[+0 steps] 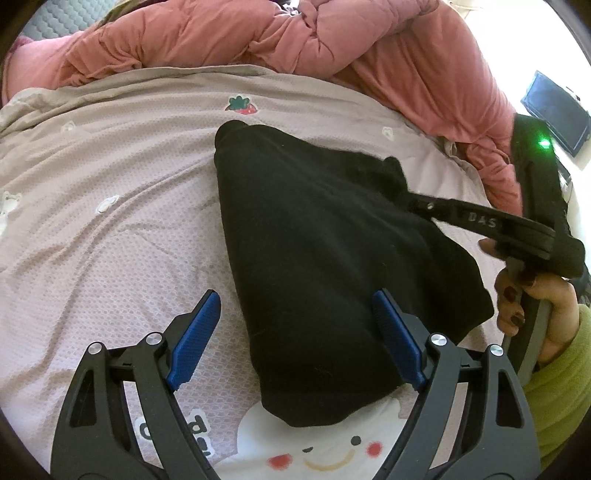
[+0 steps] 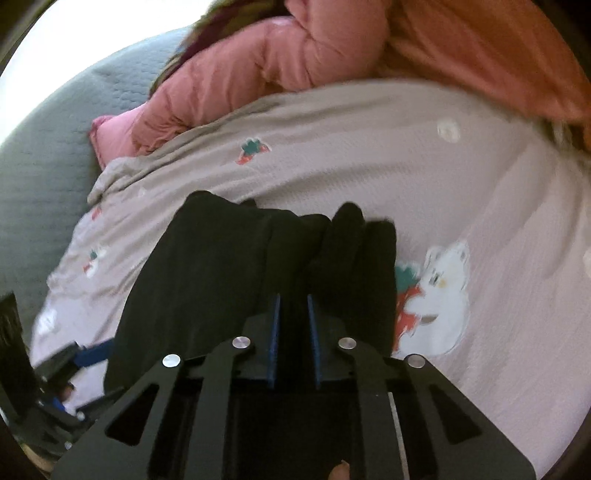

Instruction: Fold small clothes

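While the two grippers work on the bed, this is what each camera shows.

Left wrist view
- left gripper (image 1: 295, 332): its two blue fingers (image 1: 197, 338) stand wide apart and hold nothing.
- black cloth (image 1: 325, 266): it lies just ahead of this gripper, between the two fingers and past them. Its near end sits between the fingers. I cannot tell if the right-hand finger touches it.
- bed sheet (image 1: 110, 221): pale pink with little pictures, under the cloth and under the gripper. A strawberry picture (image 1: 242, 104) is far ahead.
- pink blanket (image 1: 258, 33): bunched up far ahead, past the sheet.
- right gripper (image 1: 417, 201): it comes in from the right side and its tip is on the far right corner of the cloth.
- right hand (image 1: 539, 310): it holds that gripper's handle, with dark nails and a green sleeve (image 1: 561, 398).

Right wrist view
- right gripper (image 2: 294, 321): its blue fingers are pressed close and pinch a fold of the black cloth (image 2: 207, 280).
- black cloth: most of it spreads ahead and to the left of this gripper.
- bed sheet (image 2: 480, 206): all around the cloth. A white bear picture (image 2: 439, 291) is just to the right.
- pink blanket (image 2: 295, 62): far ahead.
- left gripper (image 2: 74, 362): low on the left, beside the cloth.
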